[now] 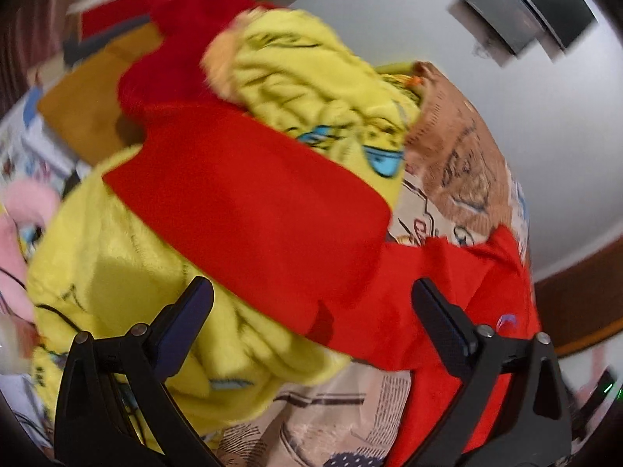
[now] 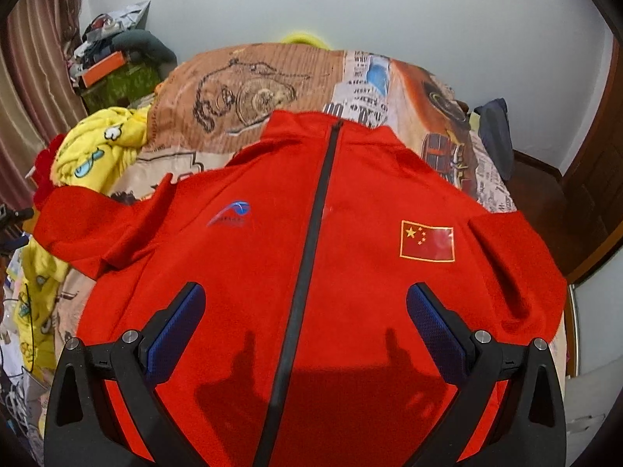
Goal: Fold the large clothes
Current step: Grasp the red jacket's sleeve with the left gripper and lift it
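A red zip-up jacket [image 2: 350,257] lies face up on the bed, its dark zipper [image 2: 311,233] running down the middle and a flag patch [image 2: 427,241] on the chest. My right gripper [image 2: 305,311] is open and empty, hovering above the jacket's lower front. The jacket's left sleeve [image 1: 253,202] stretches out across a yellow fleece garment [image 1: 117,272]. My left gripper [image 1: 311,307] is open and empty, just above that sleeve near the shoulder. The sleeve also shows in the right wrist view [image 2: 89,225].
The bed [image 2: 249,78] has a printed brown and newspaper-pattern cover. The yellow fleece [image 2: 93,148] is piled at the bed's left side. A cluttered stand with boxes [image 2: 113,66] is at the back left, curtains [image 2: 23,97] on the left, and a wooden door [image 2: 599,194] on the right.
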Motion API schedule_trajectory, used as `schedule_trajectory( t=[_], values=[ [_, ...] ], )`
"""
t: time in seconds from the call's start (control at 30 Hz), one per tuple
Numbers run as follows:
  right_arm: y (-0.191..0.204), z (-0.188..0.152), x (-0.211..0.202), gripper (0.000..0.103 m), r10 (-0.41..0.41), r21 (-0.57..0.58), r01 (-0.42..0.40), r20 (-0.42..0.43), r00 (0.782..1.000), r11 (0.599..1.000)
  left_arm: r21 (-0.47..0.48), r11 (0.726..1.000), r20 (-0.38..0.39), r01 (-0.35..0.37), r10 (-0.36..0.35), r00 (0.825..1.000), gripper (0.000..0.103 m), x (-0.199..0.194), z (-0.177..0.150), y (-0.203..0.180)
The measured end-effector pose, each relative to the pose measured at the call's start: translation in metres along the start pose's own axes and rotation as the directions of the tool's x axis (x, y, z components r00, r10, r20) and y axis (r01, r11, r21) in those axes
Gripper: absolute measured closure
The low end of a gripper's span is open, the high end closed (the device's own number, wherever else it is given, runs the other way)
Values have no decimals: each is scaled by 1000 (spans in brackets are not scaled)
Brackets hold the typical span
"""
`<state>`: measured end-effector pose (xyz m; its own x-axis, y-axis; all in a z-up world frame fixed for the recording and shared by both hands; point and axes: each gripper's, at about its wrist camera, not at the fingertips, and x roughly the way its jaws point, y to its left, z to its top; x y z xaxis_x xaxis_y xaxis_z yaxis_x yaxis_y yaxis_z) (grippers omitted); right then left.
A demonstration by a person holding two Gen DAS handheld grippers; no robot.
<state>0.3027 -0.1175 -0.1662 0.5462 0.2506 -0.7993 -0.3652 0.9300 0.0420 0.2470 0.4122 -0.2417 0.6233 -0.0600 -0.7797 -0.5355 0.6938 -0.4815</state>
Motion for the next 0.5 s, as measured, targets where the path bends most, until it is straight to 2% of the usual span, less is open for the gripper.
schedule_trajectory(
  t=[0.03,0.17,0.2,0.23,0.3,0.4,0.43,0.5],
  values=[
    [0,0,2,0,0,-2,0,-5,1000,1000,-15,1000,-3,7,-7,1000,11,4,2,4],
    [0,3,12,0,6,0,-6,-18,1000,1000,-110,993,-16,31,-33,999,14,19,8,26],
    [0,3,12,0,8,1,-8,-20,1000,1000,-123,992,-15,32,-34,999,18,22,10,29],
    [1,4,14,0,8,2,-8,-21,1000,1000,-136,990,-11,22,-24,1000,23,26,11,32],
    [1,5,15,0,10,2,-10,-23,1000,1000,-141,990,-15,9,-11,1000,25,31,14,34],
    [1,4,14,0,9,1,-9,-22,1000,1000,-111,993,-5,-51,51,999,35,36,19,30],
    [1,3,13,0,7,3,-7,-21,1000,1000,-100,992,-1,-72,73,997,45,37,20,29],
    [0,3,12,0,9,6,-9,-20,1000,1000,-80,988,-6,-133,133,991,54,39,23,24]
  ],
)
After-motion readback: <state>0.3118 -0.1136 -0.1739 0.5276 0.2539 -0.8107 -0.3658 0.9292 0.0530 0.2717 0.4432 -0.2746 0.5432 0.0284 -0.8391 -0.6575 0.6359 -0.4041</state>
